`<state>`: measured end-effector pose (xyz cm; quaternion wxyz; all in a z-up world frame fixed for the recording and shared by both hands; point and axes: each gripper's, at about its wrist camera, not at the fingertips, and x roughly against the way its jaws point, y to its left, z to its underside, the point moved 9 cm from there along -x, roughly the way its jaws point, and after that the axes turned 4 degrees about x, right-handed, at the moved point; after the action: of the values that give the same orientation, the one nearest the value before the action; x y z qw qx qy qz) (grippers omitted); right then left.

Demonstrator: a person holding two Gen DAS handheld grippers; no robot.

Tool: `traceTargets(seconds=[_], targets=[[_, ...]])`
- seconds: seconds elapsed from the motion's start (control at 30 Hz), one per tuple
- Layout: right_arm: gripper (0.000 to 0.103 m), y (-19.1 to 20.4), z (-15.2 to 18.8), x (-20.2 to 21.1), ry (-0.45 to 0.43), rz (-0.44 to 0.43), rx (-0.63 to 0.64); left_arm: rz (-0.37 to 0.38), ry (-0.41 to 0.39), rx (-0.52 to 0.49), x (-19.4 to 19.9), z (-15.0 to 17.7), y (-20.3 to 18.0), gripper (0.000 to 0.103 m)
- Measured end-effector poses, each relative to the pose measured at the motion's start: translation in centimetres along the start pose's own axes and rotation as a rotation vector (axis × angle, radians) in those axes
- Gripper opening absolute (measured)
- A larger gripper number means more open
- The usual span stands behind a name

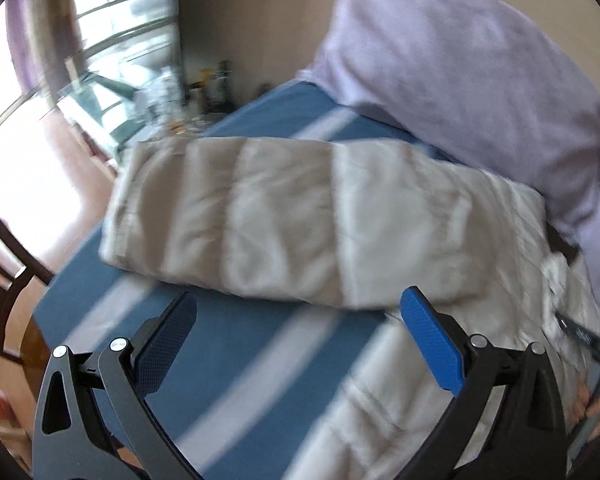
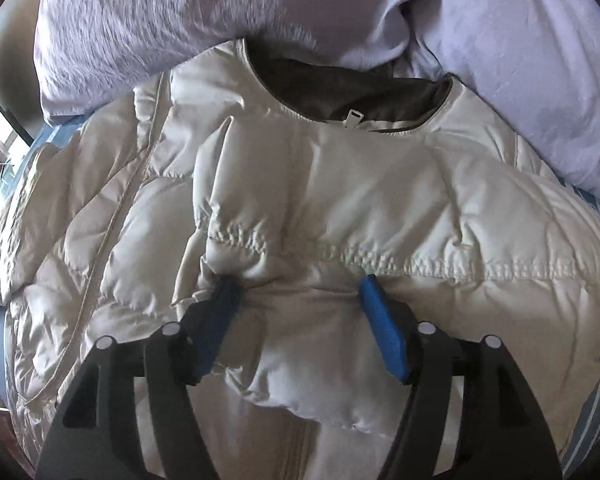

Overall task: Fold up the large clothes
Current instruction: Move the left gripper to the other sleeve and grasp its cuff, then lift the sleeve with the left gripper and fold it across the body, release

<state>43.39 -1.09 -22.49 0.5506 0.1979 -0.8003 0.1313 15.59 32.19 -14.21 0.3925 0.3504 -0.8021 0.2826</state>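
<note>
1. The right hand-held gripper (image 2: 298, 304) stands with jaws apart, pads pressed into the puffer jacket (image 2: 340, 200) without clamping it.
2. The left hand-held gripper (image 1: 298, 322) is spread wide and empty above the blue striped sheet (image 1: 228, 344).
3. The jacket lies on the bed, collar toward the lilac pillows (image 2: 180, 12), one sleeve (image 1: 260, 216) stretched sideways.
4. Judged step: folding the sleeves inward. The next move calls for gripping that sleeve.
5. Both grippers point steeply downward.

Bright window (image 1: 16, 92), beige wall (image 1: 244, 20), wooden chair (image 1: 4, 248)
</note>
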Motion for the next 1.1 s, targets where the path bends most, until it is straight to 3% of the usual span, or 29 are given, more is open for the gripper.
traceTargets(seconds=[0.37,0.73,0.8,0.9,0.97,1.1], targets=[[0.073,-2.0,1.9,5.8,-0.068,-0.055,-0.004,-0.184,0.009,0.145,-4.6,-4.4,11.2,0.101],[0.073,-5.1,5.2,7.8,-0.070,-0.015,-0.015,-0.175,0.038,0.182,-7.1,-3.5,12.4,0.083],[0.073,-5.6,5.6,8.0,-0.069,-0.012,-0.025,-0.181,0.024,0.184,-7.1,-3.3,12.2,0.077],[0.073,-6.4,6.4,8.1,-0.065,-0.009,-0.044,-0.173,-0.001,0.188,-6.8,-3.3,11.9,0.057],[0.073,-6.8,7.0,8.1,-0.061,-0.006,-0.055,-0.155,-0.007,0.200,-6.8,-3.3,11.6,0.037],[0.073,-7.4,8.1,8.1,-0.055,-0.005,-0.068,-0.132,-0.020,0.201,-6.2,-3.6,10.7,0.018]])
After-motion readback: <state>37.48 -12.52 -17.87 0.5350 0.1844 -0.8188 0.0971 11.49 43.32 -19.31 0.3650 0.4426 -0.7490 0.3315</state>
